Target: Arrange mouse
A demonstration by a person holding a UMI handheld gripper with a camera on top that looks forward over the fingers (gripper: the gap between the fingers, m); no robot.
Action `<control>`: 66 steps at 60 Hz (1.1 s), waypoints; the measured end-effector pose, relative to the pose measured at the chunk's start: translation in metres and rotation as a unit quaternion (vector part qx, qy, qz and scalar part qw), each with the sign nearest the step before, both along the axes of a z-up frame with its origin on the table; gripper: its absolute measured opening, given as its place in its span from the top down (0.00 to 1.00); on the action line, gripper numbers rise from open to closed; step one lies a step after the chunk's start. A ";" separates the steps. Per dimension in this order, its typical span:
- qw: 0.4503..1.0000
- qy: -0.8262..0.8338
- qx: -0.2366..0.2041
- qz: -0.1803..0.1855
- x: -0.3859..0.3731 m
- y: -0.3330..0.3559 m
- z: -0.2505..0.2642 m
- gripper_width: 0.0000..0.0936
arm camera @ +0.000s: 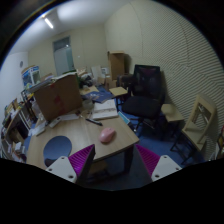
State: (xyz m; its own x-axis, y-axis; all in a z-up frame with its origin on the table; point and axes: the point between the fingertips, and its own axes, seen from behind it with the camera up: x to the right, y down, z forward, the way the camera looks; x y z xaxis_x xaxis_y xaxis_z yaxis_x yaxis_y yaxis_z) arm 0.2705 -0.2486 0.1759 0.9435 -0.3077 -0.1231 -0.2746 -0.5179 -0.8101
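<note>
A pink mouse [107, 135] lies near the front corner of a wooden desk [75, 132]. A round dark-blue mouse pad [57, 148] lies on the same desk, to the left of the mouse and apart from it. My gripper [115, 157] is held above the floor just in front of the desk corner, with the mouse a little beyond the fingertips. The fingers are spread wide, showing the magenta pads [83, 159], and nothing is between them.
A large cardboard box [58, 97] and papers [103, 108] sit further back on the desk. A black office chair [145, 95] stands right of the desk, and a wooden chair [200, 122] at the far right. Cluttered shelves [15, 125] stand at the left.
</note>
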 end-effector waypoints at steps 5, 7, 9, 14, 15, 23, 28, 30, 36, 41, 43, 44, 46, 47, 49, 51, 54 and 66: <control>1.000 0.012 -0.001 0.011 -0.008 0.002 -0.004 0.17; 1.000 0.012 -0.003 0.016 -0.008 0.003 -0.007 0.16; 1.000 0.012 -0.003 0.022 -0.007 0.009 -0.012 0.16; 0.999 0.010 -0.009 0.039 -0.013 0.018 -0.022 0.16; 0.999 0.010 -0.009 0.045 -0.015 0.021 -0.025 0.16; 0.995 0.015 -0.025 0.094 -0.022 0.052 -0.071 0.15; 0.992 0.020 -0.034 0.118 -0.023 0.073 -0.101 0.15; 0.991 0.020 -0.036 0.131 -0.025 0.084 -0.113 0.16; 0.987 0.011 -0.046 0.151 -0.026 0.121 -0.148 0.15; 0.986 0.010 -0.058 0.158 -0.022 0.147 -0.176 0.15; 0.985 0.009 -0.065 0.158 -0.019 0.154 -0.186 0.15; 0.985 0.008 -0.068 0.157 -0.018 0.158 -0.191 0.15; 0.986 -0.004 -0.051 0.157 -0.013 0.171 -0.188 0.16; 0.986 -0.007 -0.050 0.158 -0.013 0.175 -0.189 0.16; 0.986 -0.012 -0.046 0.159 -0.011 0.183 -0.189 0.16; 0.985 -0.014 -0.047 0.163 -0.013 0.191 -0.191 0.15; 0.985 -0.020 -0.042 0.167 -0.014 0.204 -0.190 0.15; 0.984 -0.049 -0.010 0.168 -0.018 0.248 -0.192 0.18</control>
